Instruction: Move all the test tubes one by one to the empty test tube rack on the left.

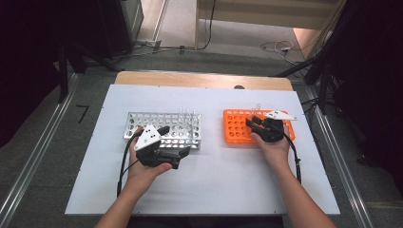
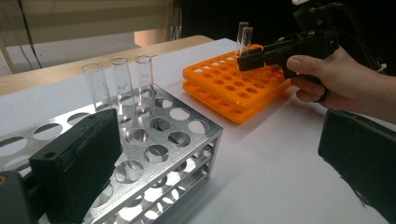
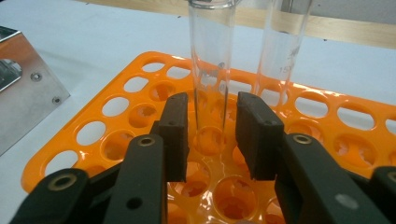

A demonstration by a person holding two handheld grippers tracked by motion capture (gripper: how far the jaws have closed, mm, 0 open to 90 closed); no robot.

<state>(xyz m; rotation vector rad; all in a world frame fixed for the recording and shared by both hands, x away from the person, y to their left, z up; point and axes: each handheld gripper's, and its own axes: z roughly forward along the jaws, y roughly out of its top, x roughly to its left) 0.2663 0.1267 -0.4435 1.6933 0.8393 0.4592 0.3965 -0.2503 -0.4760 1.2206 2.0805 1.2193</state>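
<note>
An orange tube rack stands at the right of the white board, with two glass tubes upright near its far edge. My right gripper hovers low over the orange rack. Its jaws flank the nearer tube with a thin gap on each side, and the second tube stands just to the right. A silver metal rack at the left holds three empty tubes at one end. My left gripper is wide open at that rack's front right corner, holding nothing.
The white board lies on a wooden table with bare room in front of both racks. A strip of board separates the silver rack from the orange rack. Cables trail from both grippers toward the person.
</note>
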